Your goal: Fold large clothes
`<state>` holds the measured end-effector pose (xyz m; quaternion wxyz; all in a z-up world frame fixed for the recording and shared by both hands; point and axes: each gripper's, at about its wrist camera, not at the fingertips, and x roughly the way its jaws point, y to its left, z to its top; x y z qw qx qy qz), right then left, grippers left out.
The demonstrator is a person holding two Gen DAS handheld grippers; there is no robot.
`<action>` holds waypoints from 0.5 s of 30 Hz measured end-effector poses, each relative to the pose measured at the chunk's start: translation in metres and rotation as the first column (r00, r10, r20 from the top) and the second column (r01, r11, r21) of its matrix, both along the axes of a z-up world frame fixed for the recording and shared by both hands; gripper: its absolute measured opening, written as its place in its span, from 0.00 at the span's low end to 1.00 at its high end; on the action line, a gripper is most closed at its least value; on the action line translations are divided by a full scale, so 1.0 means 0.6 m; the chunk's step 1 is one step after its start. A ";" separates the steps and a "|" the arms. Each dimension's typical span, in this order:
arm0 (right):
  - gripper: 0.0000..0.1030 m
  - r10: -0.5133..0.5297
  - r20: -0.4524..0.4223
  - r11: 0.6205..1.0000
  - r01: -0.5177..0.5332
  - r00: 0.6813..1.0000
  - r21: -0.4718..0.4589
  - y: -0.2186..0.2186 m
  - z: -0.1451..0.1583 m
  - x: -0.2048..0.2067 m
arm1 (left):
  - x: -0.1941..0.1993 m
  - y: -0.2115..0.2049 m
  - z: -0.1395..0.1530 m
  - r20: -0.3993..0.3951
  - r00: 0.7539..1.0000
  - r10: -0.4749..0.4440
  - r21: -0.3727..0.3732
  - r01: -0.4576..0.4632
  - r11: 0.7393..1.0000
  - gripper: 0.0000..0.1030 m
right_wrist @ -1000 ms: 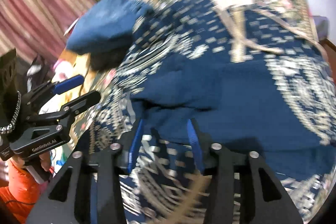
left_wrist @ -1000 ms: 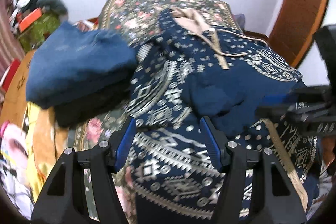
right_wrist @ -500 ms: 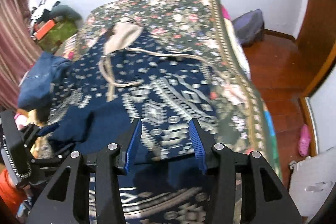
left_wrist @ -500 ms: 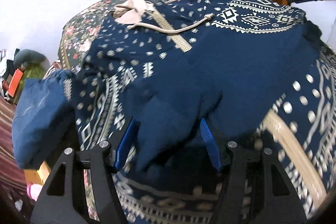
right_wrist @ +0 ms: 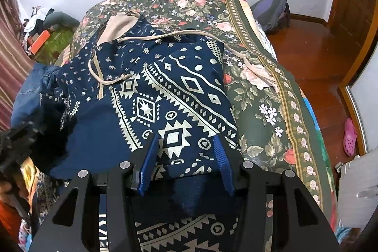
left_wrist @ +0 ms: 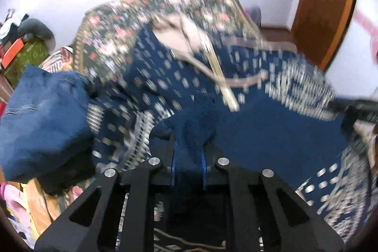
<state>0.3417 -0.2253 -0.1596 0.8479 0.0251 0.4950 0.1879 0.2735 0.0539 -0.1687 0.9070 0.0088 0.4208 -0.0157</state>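
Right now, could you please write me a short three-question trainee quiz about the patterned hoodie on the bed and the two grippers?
1. True or false: the navy hooded garment with cream geometric print lies on a plain white sheet.
2. Which gripper has navy fabric pinched between its blue pads? A) left gripper B) right gripper
3. Fill in: the folded blue denim item lies to the garment's ____ in the left wrist view.

Key:
1. False; it lies on a dark floral bedspread.
2. A; its jaws are closing on a fold, while the right gripper's pads stand apart.
3. Left.
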 end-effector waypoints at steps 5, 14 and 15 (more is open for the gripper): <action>0.44 -0.006 0.046 1.000 0.006 0.999 0.009 0.003 0.024 0.003 | -0.039 0.057 0.093 0.152 0.987 0.045 -0.064 -0.035 0.997 0.13; 0.43 0.060 0.058 0.988 -0.051 0.997 -0.143 0.040 -0.022 -0.020 | -0.088 0.123 0.056 0.136 0.979 0.149 -0.036 -0.146 0.989 0.17; 0.43 0.069 0.066 0.984 -0.057 0.995 -0.168 0.045 -0.021 -0.023 | -0.089 0.132 0.034 0.101 0.981 0.167 -0.027 -0.165 0.986 0.17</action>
